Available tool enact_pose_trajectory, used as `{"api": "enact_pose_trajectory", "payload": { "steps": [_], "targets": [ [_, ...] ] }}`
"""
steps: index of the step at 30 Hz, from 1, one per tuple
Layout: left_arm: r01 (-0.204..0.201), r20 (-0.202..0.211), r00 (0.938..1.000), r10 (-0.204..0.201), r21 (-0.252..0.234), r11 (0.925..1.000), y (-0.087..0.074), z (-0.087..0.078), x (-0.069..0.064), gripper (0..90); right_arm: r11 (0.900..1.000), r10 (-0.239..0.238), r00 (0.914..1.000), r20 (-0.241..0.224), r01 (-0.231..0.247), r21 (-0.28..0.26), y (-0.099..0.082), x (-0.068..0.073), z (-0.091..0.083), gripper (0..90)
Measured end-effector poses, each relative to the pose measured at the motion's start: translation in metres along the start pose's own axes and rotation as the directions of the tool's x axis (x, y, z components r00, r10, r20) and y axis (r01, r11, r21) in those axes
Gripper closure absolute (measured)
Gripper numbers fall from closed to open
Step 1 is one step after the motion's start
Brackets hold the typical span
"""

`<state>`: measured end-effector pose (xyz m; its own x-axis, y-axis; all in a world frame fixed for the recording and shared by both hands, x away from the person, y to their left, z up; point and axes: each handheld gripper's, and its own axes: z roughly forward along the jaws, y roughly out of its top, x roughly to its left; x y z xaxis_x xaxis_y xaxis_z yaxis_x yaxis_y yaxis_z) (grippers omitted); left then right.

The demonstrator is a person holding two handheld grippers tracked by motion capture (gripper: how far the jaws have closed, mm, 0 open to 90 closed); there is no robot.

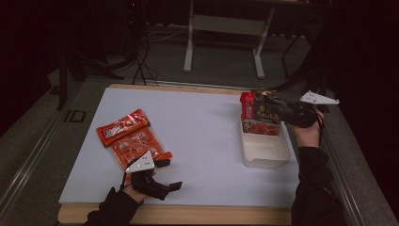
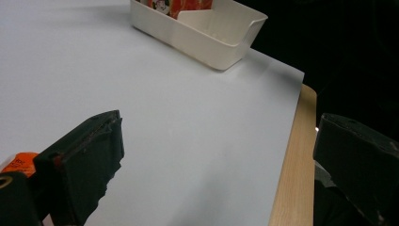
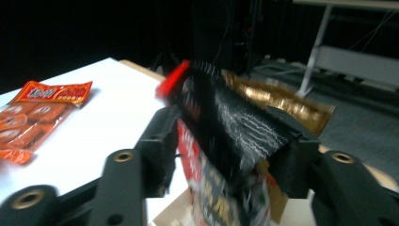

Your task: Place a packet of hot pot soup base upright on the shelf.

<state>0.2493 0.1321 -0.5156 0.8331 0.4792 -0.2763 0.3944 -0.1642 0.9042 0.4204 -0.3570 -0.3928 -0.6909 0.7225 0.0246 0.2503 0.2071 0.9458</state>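
At the left, two orange packs are lying on the white table, and the left gripper is resting just beside them, jaws spread wide and holding nothing. At the right, the right gripper is standing a black-and-red packet upright in the far end of the white bin; its jaws are flanking the packet half open, seemingly letting go. Next, judging by this, it should be backing away cleanly without tipping the packet

A white sheet covers the wooden table. Two orange snack packets lie at its left, overlapping each other.
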Motion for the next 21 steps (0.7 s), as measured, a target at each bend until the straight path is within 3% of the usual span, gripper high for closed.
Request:
{"api": "enact_pose_trajectory", "payload": {
  "steps": [10, 18, 21],
  "targets": [
    [-0.018, 0.001, 0.9998, 0.018, -0.016, 0.9997, 0.002, -0.002, -0.001, 2.5, 0.9966, -0.040, 0.9992, 0.010, 0.040, -0.072, 0.033, 0.022, -0.014, 38.3],
    [-0.021, -0.011, 0.9997, 0.021, -0.005, 0.9998, 0.003, -0.003, -0.002, 3.3, 0.9976, -0.030, 0.9993, -0.022, 0.029, -0.063, 0.044, 0.043, -0.014, 33.6],
    [-0.010, -0.032, 0.9994, 0.011, 0.013, 0.9999, 0.005, -0.004, -0.004, 3.3, 0.9977, -0.028, 0.9992, -0.028, 0.026, -0.063, 0.046, 0.059, -0.013, 21.9]
  ]
}}
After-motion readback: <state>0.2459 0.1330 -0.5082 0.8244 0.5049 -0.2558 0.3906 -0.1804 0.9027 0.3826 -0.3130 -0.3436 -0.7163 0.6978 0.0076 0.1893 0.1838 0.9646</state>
